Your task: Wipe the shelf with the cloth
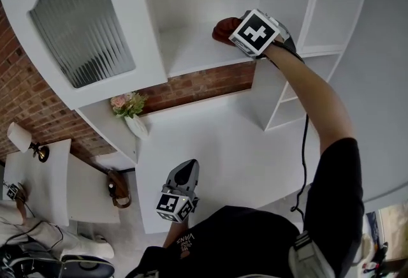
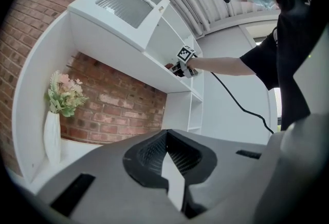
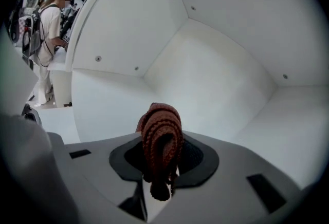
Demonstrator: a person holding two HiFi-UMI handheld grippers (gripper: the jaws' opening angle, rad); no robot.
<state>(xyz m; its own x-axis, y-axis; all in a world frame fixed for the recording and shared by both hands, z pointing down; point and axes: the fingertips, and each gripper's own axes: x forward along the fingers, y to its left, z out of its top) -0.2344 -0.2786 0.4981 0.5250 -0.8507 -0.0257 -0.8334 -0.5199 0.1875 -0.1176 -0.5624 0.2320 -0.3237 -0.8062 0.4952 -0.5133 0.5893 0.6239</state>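
The cloth is a rust-red knitted piece with a coarse ribbed weave, folded into a thick rounded roll. The right tool is clamped on it: its two grey jaws, lined with dark textured pads, pinch the roll so that it stands up between them and bulges out ahead of their tips, with a short loose end hanging below. In the head view the right tool is reached into a compartment of the white cabinet, and the cloth sits at its tip, against the smooth, matt white shelf. Ahead of the right tool the flat white panels of the compartment meet in a clean corner.

The left tool is held low and well apart from the cloth, over the plain white surface. In its own view the left tool has its jaws together, with nothing between them. Beyond it stands a rough red brick wall, and to its left a slim white vase holds pale pink flowers. A ribbed glass door hangs left of the right tool.
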